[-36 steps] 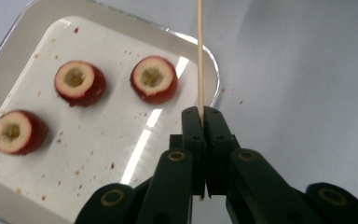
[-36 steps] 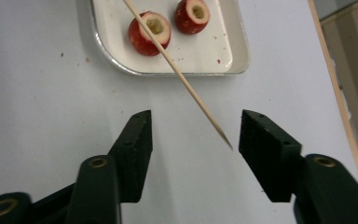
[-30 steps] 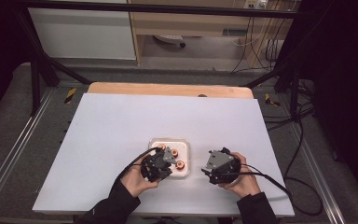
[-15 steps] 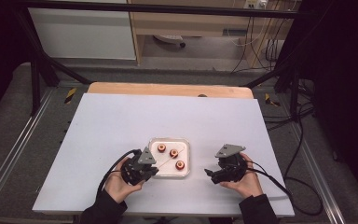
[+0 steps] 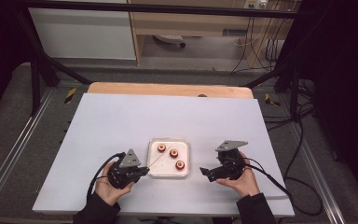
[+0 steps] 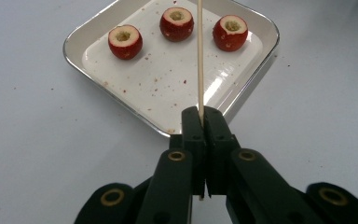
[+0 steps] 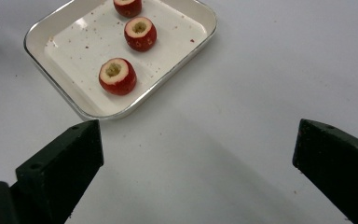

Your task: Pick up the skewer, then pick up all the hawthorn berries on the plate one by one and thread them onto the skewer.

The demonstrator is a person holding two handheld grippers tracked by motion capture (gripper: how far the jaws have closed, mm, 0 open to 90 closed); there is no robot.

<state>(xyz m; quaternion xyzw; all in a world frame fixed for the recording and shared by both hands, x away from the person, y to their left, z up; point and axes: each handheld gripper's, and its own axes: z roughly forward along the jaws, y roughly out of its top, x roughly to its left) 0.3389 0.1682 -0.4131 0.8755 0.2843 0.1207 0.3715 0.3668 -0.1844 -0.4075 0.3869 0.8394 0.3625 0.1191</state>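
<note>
While the big white table (image 5: 121,121) takes up most of the high view, a small white tray (image 5: 154,171) with a shiny rim sits on it near the person's side, between the two hands. The left hand (image 5: 106,187) holds the left tool (image 5: 142,171) just beside the tray's left edge. The right hand (image 5: 243,179) holds the right tool (image 5: 204,173) a little way off the tray's right edge, and its tip points back at the tray.

Three red fruits lie in the tray, apart from each other. Each one has its middle scooped out, so a pale ring shows on top. In the left gripper view they sit in a row at the far side of the tray (image 6: 98,32): one fruit (image 6: 125,41) on the left, one fruit (image 6: 176,23) in the middle and one fruit (image 6: 230,32) on the right. Tiny red crumbs dot the tray floor.

The left tool (image 6: 201,116) is pressed together and pinches a thin wooden stick (image 6: 200,60). The stick points out over the tray, and its far end passes just beside the middle fruit.

The right tool (image 7: 198,154) is spread wide. Its jaws have just been opening, and nothing is between them but bare table (image 7: 261,70).
</note>
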